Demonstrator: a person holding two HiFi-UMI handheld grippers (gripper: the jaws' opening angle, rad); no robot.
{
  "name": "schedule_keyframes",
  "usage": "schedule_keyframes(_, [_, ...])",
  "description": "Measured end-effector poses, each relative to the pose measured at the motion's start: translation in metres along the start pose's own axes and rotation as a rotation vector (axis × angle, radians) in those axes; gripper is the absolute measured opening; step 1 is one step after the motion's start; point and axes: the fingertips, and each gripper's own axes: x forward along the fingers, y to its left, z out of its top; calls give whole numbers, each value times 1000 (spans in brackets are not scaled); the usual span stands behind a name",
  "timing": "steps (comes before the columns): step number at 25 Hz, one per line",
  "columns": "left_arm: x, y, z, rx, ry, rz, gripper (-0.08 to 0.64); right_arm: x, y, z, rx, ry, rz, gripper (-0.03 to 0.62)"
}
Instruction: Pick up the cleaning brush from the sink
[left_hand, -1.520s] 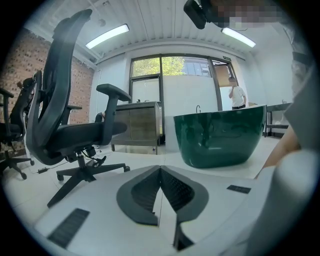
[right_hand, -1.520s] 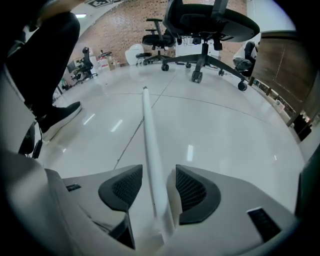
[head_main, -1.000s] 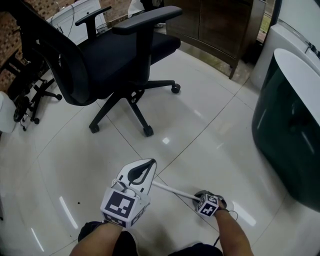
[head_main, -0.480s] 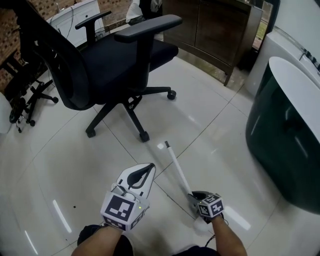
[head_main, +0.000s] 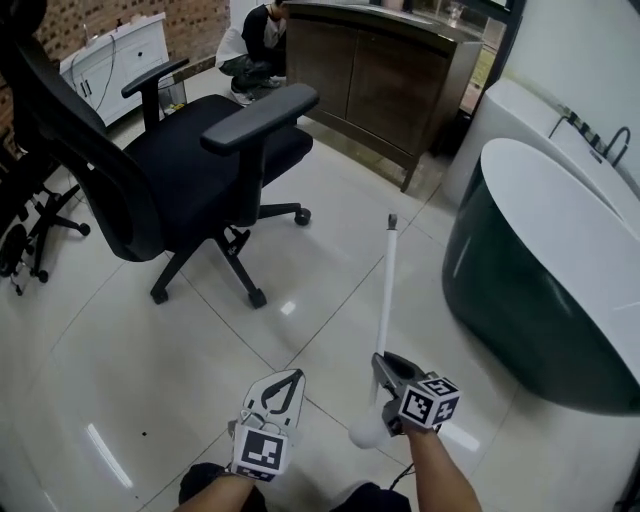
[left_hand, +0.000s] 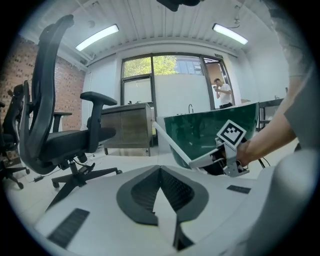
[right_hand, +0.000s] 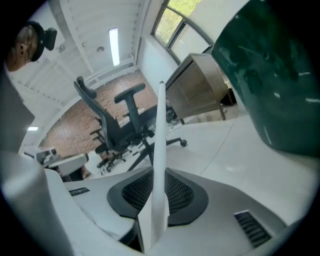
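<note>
The cleaning brush (head_main: 386, 290) is a long white stick. Its thin handle points away toward the cabinet, and a rounded white end (head_main: 365, 434) sits behind the jaws. My right gripper (head_main: 387, 368) is shut on the handle and held over the floor. Its jaws have just been closing tighter on it. The right gripper view shows the handle (right_hand: 160, 135) running up from between the pads (right_hand: 175, 192). My left gripper (head_main: 289, 378) hangs beside it to the left, shut and holding nothing, with its pads meeting at the tip (left_hand: 160, 170). The left gripper view also shows the brush (left_hand: 172, 146) and the right gripper (left_hand: 220, 156).
A dark green tub (head_main: 530, 290) with a white rim stands at the right, with a white tub (head_main: 545, 125) behind it. A black office chair (head_main: 190, 160) stands on the glossy tiled floor at the left. A brown cabinet (head_main: 390, 75) is ahead, and a person crouches (head_main: 250, 40) next to it.
My right gripper has risen and rolled. The brush handle has swung from lying leftward near the floor to pointing ahead. The left gripper has risen a little, and the head view looks further ahead.
</note>
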Motion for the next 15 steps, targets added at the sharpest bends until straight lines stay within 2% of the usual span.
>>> schedule_keyframes(4, [-55, -14, 110, 7, -14, -21, 5, -72, 62, 128, 140, -171, -43, 75])
schedule_keyframes(7, [-105, -9, 203, 14, -5, -20, 5, -133, 122, 218, 210, -262, -56, 75])
schedule_keyframes(15, [-258, 37, 490, 17, -28, 51, 5, -294, 309, 467, 378, -488, -41, 75])
